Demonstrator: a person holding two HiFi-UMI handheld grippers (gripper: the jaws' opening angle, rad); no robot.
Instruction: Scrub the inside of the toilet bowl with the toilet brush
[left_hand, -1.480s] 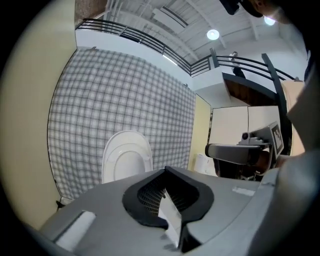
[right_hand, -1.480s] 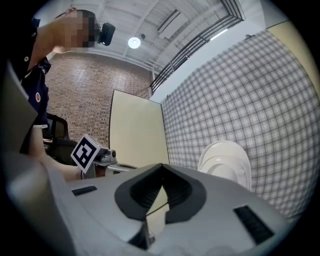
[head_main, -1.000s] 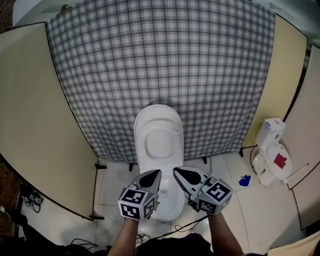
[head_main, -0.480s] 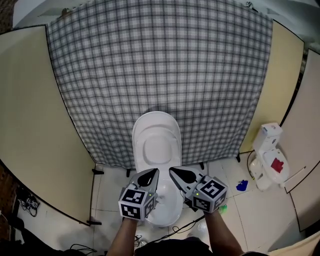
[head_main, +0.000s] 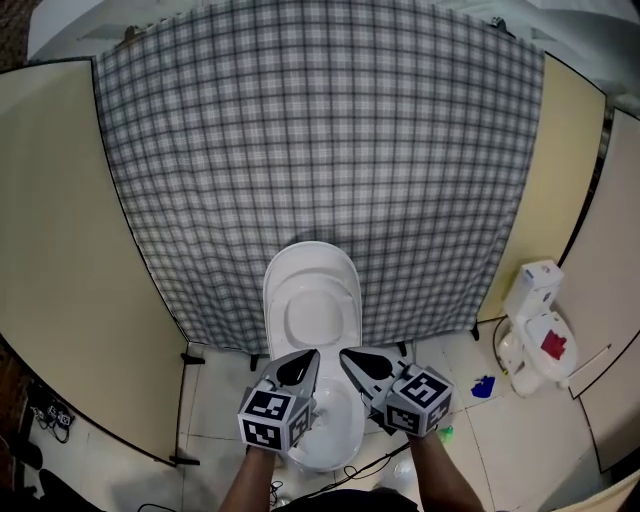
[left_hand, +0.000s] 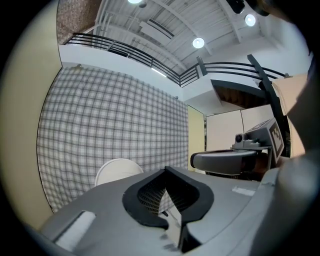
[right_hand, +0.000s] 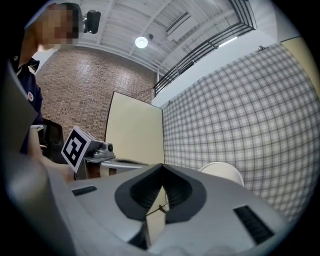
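A white toilet stands against the checked cloth with its lid (head_main: 311, 298) raised; the bowl's rim (head_main: 345, 440) lies just under my hands. My left gripper (head_main: 307, 357) and right gripper (head_main: 348, 355) hover side by side over the bowl's front, both shut with nothing between the jaws. In the left gripper view the shut jaws (left_hand: 166, 171) point toward the lid (left_hand: 116, 171). In the right gripper view the shut jaws (right_hand: 161, 166) point past the lid (right_hand: 223, 173). No toilet brush shows in any view.
A checked cloth (head_main: 320, 150) hangs behind the toilet, between beige panels at left (head_main: 70, 250) and right (head_main: 562, 170). A small white fixture with a red patch (head_main: 536, 325) stands at the right. A blue item (head_main: 484, 387) and a green one (head_main: 443, 432) lie on the tiles.
The head view has tilted, so the toilet and the small white fixture sit lower in the picture. Both grippers remain shut and side by side over the bowl.
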